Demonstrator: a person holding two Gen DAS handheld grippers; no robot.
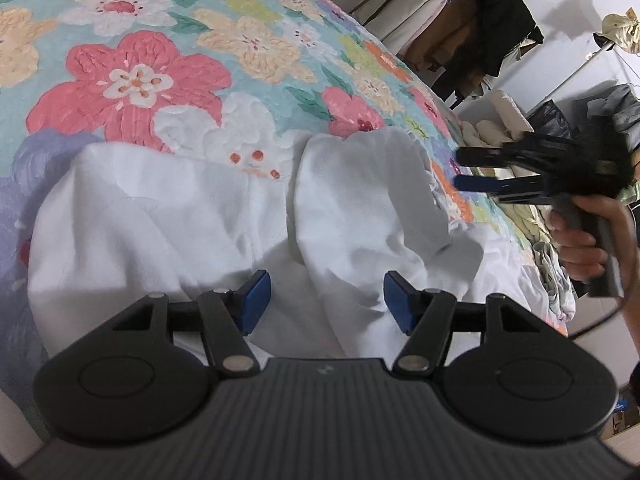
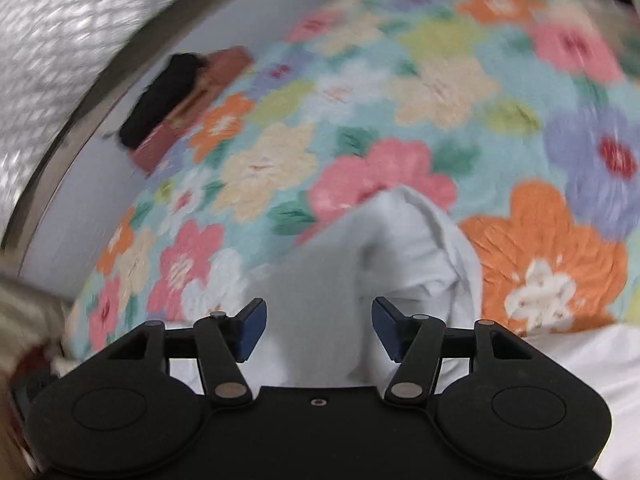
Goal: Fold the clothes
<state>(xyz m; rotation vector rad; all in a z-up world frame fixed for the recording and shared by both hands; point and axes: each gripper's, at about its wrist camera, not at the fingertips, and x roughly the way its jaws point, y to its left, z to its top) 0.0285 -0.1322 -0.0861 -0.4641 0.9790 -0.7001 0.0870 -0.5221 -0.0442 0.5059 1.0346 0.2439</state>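
A white garment (image 1: pixel 248 220) lies rumpled on the flowered bedspread (image 1: pixel 132 76), with a thick fold running up its middle. My left gripper (image 1: pixel 326 300) hovers open just above its near part, blue pads apart with nothing between them. In the left wrist view my right gripper (image 1: pixel 460 170) comes in from the right, held by a hand (image 1: pixel 580 240), its fingers open beside the garment's right edge. The right wrist view is blurred: my right gripper (image 2: pixel 316 328) stands open over a raised fold of the white garment (image 2: pixel 400 248), holding nothing.
The bedspread (image 2: pixel 440 92) covers the whole bed. A clothes rack (image 1: pixel 472 36) with dark hanging clothes stands beyond the bed's far right. Piled laundry (image 1: pixel 548 260) lies along the right side. A black and brown object (image 2: pixel 176 100) rests by the bed's edge near a wall.
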